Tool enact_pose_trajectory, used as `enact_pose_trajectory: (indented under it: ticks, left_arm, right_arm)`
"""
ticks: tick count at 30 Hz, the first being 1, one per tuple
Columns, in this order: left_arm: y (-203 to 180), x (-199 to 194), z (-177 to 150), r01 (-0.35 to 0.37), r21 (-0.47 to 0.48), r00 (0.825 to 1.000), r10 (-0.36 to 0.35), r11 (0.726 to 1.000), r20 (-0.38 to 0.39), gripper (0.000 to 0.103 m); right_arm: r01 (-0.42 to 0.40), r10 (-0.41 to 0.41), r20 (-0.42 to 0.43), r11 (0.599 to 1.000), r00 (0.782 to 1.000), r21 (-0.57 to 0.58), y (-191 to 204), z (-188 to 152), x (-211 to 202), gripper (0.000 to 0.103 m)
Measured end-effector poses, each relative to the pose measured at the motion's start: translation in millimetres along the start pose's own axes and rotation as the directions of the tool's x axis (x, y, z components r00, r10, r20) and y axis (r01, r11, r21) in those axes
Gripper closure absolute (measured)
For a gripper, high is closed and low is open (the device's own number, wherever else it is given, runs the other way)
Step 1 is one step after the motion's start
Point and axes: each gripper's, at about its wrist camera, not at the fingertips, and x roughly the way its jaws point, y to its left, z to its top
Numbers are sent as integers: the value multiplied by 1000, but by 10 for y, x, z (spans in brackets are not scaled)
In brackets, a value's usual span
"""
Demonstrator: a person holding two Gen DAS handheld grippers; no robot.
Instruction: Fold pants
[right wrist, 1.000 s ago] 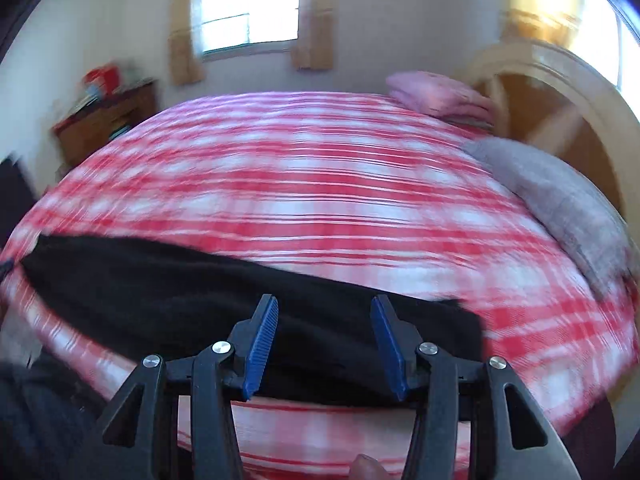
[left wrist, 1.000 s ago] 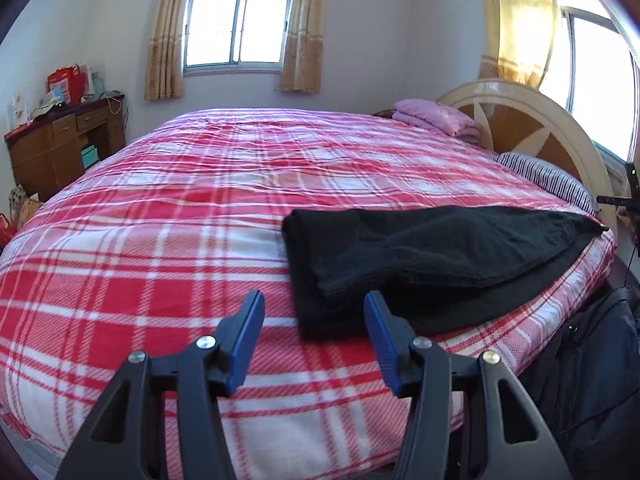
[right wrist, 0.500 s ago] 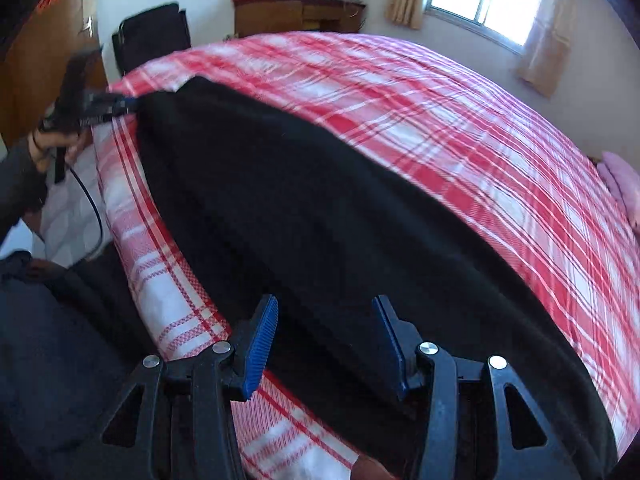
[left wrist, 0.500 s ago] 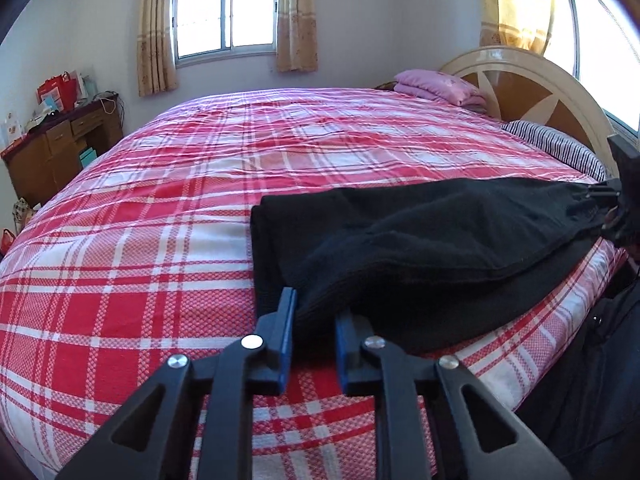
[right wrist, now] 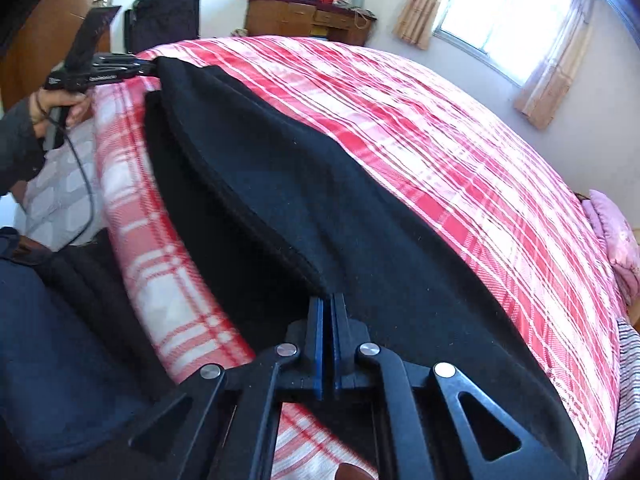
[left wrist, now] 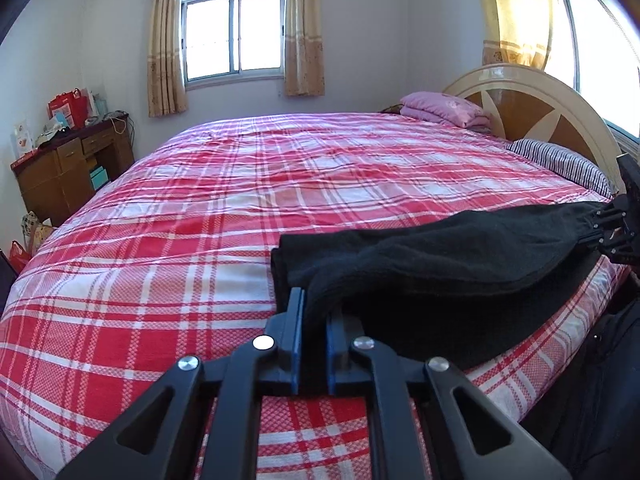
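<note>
You are working at a bed (left wrist: 200,208) covered with a red and white plaid spread, in a bedroom with pale walls. Nearest to you in the left wrist view, your left hand-held gripper (left wrist: 311,312) has its blue pads pressed together on one end of the black pants (left wrist: 440,264), pinching a fold of the cloth just above the spread. The pants lie along the near edge of the bed, with the upper layer raised off the lower one. At the far right of that view your right hand-held gripper (left wrist: 608,226) clamps the other end of the raised layer.

In the right wrist view, the right hand-held gripper (right wrist: 327,308) is closed tight on a seamed edge of the pants (right wrist: 320,200), and the cloth runs taut away from it to the left hand-held gripper (right wrist: 148,67), held in your left hand (right wrist: 60,104) with a cable hanging from it.

Farther back, a striped pillow (left wrist: 560,162) and a folded pink blanket (left wrist: 444,108) rest by the rounded wooden headboard (left wrist: 532,108). A wooden desk (left wrist: 68,168) stands against the left wall with red bags on top. Beyond the bed, a window (left wrist: 234,32) with beige curtains (left wrist: 164,40) lets in bright daylight.
</note>
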Motion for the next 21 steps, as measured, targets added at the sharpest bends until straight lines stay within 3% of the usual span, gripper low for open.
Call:
enact_pose_trajectory:
  ticks: [8, 11, 15, 16, 18, 21]
  left_arm:
    - [51, 98, -283, 24, 5, 997, -24, 1000, -70, 93]
    - [75, 72, -292, 30, -5, 998, -30, 1000, -62, 87]
    - [147, 5, -310, -13, 18, 997, 14, 1000, -70, 68]
    - [182, -25, -328, -23, 23, 997, 25, 999, -73, 67]
    - [275, -88, -354, -64, 32, 994, 67, 997, -83, 66]
    - [497, -208, -369, -135, -17, 988, 133, 991, -75, 66]
  right_arm:
    - [-52, 53, -89, 999, 995, 7, 99, -209, 332, 99]
    - [-86, 89, -84, 995, 992, 45, 18, -216, 326, 98]
    - [-92, 96, -88, 994, 991, 51, -35, -251, 283, 86]
    - [-90, 94, -90, 995, 991, 51, -32, -275, 268, 82]
    - [-85, 89, -90, 995, 992, 53, -60, -330, 221, 65]
    - [-99, 106, -84, 991, 991, 85, -122, -421, 139, 62]
